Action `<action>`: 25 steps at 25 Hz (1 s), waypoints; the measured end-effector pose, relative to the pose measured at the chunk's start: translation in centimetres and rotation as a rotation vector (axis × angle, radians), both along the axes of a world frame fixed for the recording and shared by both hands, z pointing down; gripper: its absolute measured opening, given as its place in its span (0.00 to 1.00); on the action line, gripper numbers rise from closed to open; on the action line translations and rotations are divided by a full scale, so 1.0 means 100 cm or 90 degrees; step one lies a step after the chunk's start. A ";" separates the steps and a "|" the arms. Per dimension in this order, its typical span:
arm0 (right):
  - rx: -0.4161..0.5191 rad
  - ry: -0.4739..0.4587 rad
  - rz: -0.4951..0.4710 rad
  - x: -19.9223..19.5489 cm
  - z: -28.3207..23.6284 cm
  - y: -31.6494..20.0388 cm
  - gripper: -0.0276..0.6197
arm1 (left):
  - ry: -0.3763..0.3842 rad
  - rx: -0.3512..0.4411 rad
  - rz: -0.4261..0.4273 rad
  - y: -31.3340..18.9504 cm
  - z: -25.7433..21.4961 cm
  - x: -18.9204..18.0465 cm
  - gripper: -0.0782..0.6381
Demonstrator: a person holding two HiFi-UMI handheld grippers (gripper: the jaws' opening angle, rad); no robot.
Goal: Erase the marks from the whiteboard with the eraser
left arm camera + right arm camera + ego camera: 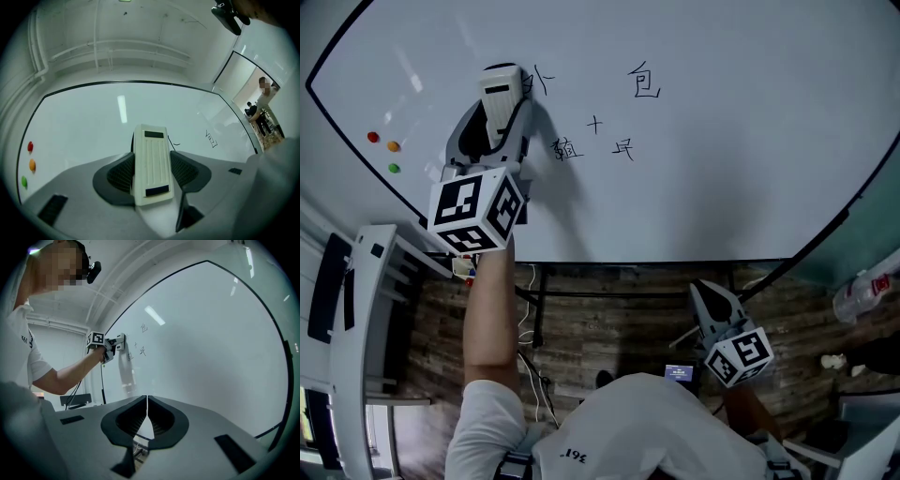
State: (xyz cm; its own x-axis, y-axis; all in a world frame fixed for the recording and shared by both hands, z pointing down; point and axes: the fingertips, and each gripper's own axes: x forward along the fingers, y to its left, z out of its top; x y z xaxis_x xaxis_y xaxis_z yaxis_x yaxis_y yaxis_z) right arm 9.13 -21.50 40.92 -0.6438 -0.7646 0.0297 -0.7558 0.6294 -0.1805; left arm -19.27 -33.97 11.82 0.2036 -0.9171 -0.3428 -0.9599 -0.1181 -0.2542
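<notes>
Left gripper (152, 161) holds eraser (150, 140) at whiteboard (722, 187) above plank floor (619, 319).

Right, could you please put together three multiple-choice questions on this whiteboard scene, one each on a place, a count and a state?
1. Where is the white ribbed plastic eraser?
A. Between the jaws of the left gripper, beside the black handwritten marks.
B. On the floor.
C. On a shelf.

2. How many small round magnets sit on the large white whiteboard?
A. One.
B. Three.
C. Five.

3. How do the jaws of the right gripper stand?
A. Wide apart.
B. Clamped on a marker.
C. Closed together, empty.

Answers:
1 A: the left gripper view shows the jaws pressing its sides.
2 B: red, orange and green ones sit near the board's left edge.
3 C: the right gripper view shows only a thin seam between them.
</notes>
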 end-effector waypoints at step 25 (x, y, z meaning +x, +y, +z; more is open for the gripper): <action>0.003 0.002 -0.025 0.022 0.000 -0.002 0.08 | 0.023 -0.009 0.079 -0.007 0.012 0.125 0.45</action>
State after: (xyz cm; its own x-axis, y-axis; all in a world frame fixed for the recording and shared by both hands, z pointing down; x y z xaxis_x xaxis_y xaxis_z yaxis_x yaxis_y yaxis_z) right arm 11.32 -21.73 40.88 -0.6729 -0.7392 0.0279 -0.7314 0.6591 -0.1750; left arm -6.73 -34.67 13.01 0.3037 -0.8902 -0.3397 -0.9462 -0.2399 -0.2172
